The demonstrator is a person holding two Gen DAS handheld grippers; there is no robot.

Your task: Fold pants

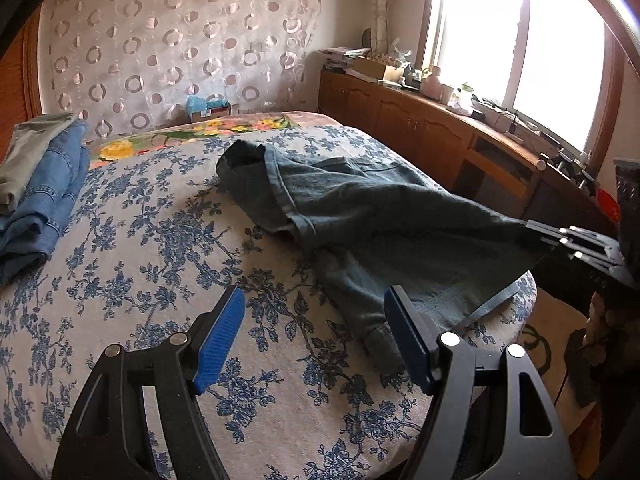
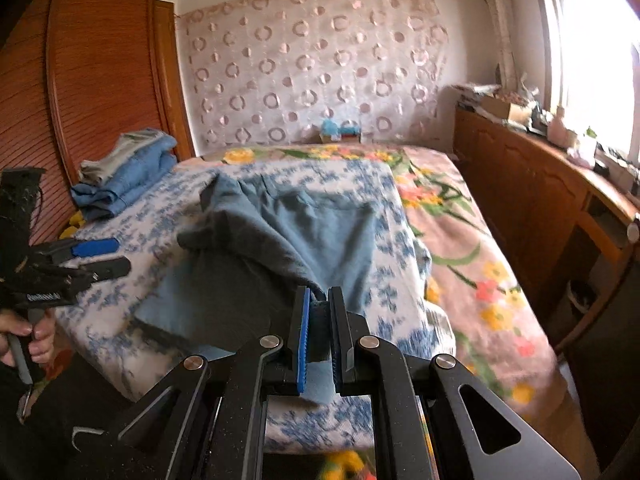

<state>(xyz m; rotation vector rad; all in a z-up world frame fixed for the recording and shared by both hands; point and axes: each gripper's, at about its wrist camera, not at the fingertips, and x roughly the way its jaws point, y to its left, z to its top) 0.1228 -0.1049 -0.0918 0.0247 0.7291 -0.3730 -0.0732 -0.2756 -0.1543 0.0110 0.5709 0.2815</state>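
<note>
one hem pinched, the other hand waiting

closest to me, the right tongs [image 2: 319, 334] are closed on a thick edge of the pants [image 2: 280, 236], the cloth squeezed between the blue ribbed pads and lifted off the bed [image 2: 480, 240]. the left tongs [image 1: 316, 344] hang wide open above the sheet, holding nothing, with the loose leg end and a dangling strip just beside the right-hand pad.

the pants are dull blue-grey denim, heavy and soft, sprawled crumpled across the middle of the blue-flowered sheet, one part pulled taut toward the gripping tongs. i judge the fold is only starting: the garment looks to need spreading flat, so the free tongs should take the near leg end next.

further back, a stack of folded clothes [image 1: 36, 184] sits at the bed's left edge, then the ring-patterned curtain [image 1: 180, 44].
</note>
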